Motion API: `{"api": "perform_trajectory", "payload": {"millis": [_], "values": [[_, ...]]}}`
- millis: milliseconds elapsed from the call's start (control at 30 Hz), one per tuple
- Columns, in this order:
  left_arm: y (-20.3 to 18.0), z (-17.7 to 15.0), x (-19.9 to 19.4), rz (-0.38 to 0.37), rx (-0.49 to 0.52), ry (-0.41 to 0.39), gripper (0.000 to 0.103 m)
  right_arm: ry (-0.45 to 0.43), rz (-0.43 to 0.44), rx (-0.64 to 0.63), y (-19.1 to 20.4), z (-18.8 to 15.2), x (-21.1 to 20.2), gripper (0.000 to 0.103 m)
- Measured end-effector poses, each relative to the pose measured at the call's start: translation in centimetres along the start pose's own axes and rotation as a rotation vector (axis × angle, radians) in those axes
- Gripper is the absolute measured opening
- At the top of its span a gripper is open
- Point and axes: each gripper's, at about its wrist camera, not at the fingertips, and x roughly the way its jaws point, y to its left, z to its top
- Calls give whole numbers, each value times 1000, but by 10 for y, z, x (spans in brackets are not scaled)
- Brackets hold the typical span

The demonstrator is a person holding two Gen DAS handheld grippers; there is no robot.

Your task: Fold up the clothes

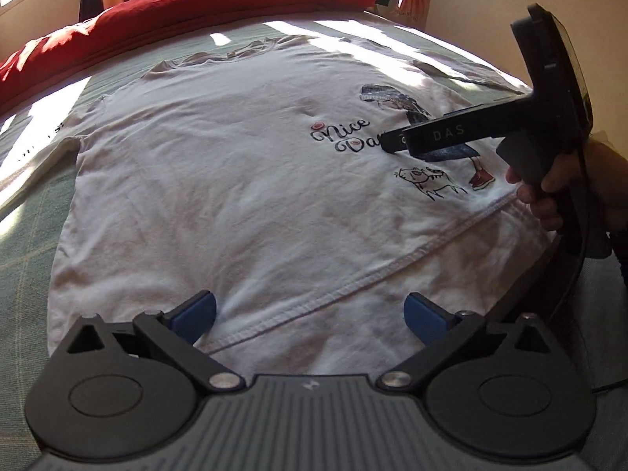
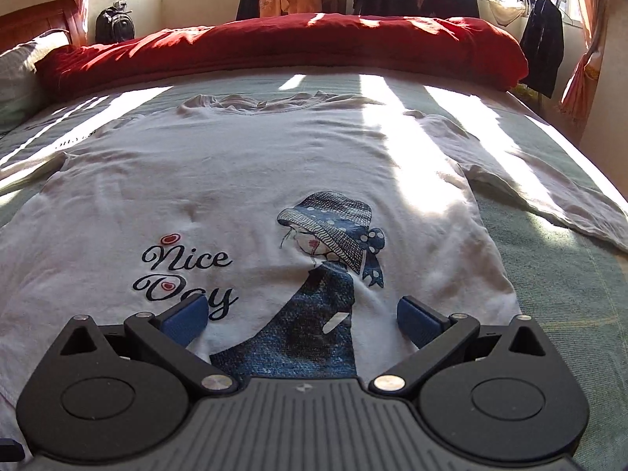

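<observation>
A white long-sleeved shirt (image 1: 219, 180) (image 2: 243, 180) lies spread flat, front up, on the bed, collar at the far end. It carries a "Nice Day" print (image 2: 184, 274) and a girl in a blue hat (image 2: 333, 227). My left gripper (image 1: 310, 310) hovers open over the shirt's near part, where a stitched hem (image 1: 353, 284) runs slantwise between the jaws; nothing is gripped. My right gripper (image 2: 302, 314) stands open over the girl's blue skirt, empty. In the left wrist view the right gripper (image 1: 396, 141) reaches in from the right, held by a hand (image 1: 537, 204).
The bed has a pale green checked sheet (image 2: 549, 274) with strips of sunlight. A red duvet (image 2: 298, 47) is bunched along the far edge, with a pillow (image 2: 19, 74) at far left. Dark clothes (image 2: 541, 47) hang by the windows. The shirt's sleeves (image 2: 549, 200) spread out sideways.
</observation>
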Motion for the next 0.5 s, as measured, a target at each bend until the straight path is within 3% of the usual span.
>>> {"api": "perform_trajectory", "payload": {"millis": [100,233,367,433,500], "values": [[24,28,-8,-17,-75,-7,101,3,-10,7,1,3,-1,103],[64,91,1,-45,-228,-69,101,-12,-20,18,3,6,-3,103],[90,146,45,-71,-324,-80,101,-22,-1,33,1,8,-5,103],[105,161,72,-108,-412,-48,101,-21,-5,42,-1,8,-4,103],[122,169,93,-92,-498,-36,101,-21,-1,57,-6,7,-2,103]]}}
